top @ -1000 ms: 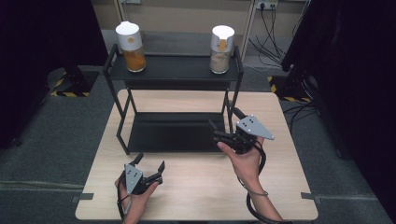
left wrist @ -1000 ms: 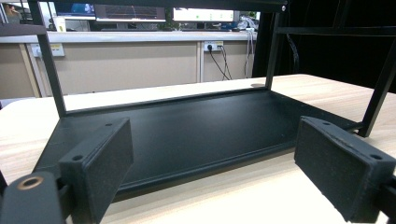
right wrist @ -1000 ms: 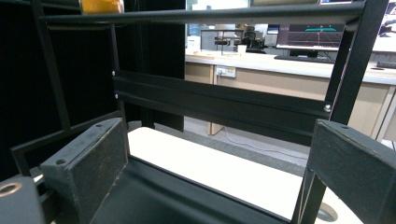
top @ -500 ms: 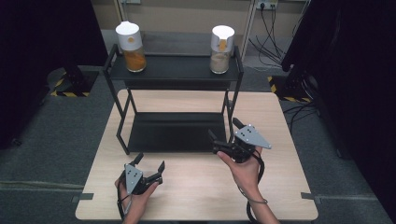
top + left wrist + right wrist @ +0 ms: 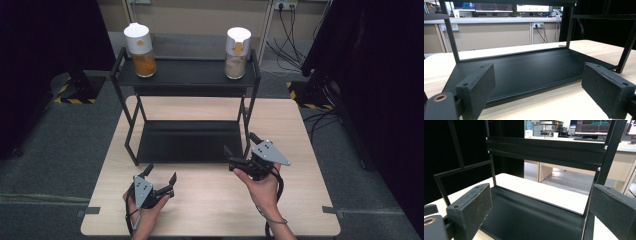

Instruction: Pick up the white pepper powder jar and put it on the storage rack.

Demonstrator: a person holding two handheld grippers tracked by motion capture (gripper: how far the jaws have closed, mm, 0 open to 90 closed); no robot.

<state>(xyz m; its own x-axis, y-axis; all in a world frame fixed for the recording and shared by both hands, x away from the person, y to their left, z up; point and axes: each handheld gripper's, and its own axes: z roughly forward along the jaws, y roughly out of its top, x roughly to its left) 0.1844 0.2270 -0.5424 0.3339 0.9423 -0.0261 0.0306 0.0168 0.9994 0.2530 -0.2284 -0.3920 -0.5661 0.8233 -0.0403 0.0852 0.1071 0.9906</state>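
A black two-tier rack (image 5: 187, 75) stands on the wooden table (image 5: 215, 200). On its top shelf are a white-lidded jar of orange powder (image 5: 140, 50) at the left and a white-lidded jar of beige grains (image 5: 237, 53) at the right. My left gripper (image 5: 161, 172) rests low near the table's front edge, open and empty, facing the lower shelf (image 5: 529, 67). My right gripper (image 5: 241, 143) hovers open and empty at the rack's front right post (image 5: 599, 170), with the lower shelf (image 5: 529, 217) seen between its jaws.
The rack's lower shelf (image 5: 190, 142) holds nothing. Bare tabletop lies in front of the rack between the two hands. Cables (image 5: 292, 47) and dark stands are on the floor beyond the table.
My right gripper has drawn back toward the person and slightly lower, away from the rack's right post. The left gripper has stayed put.
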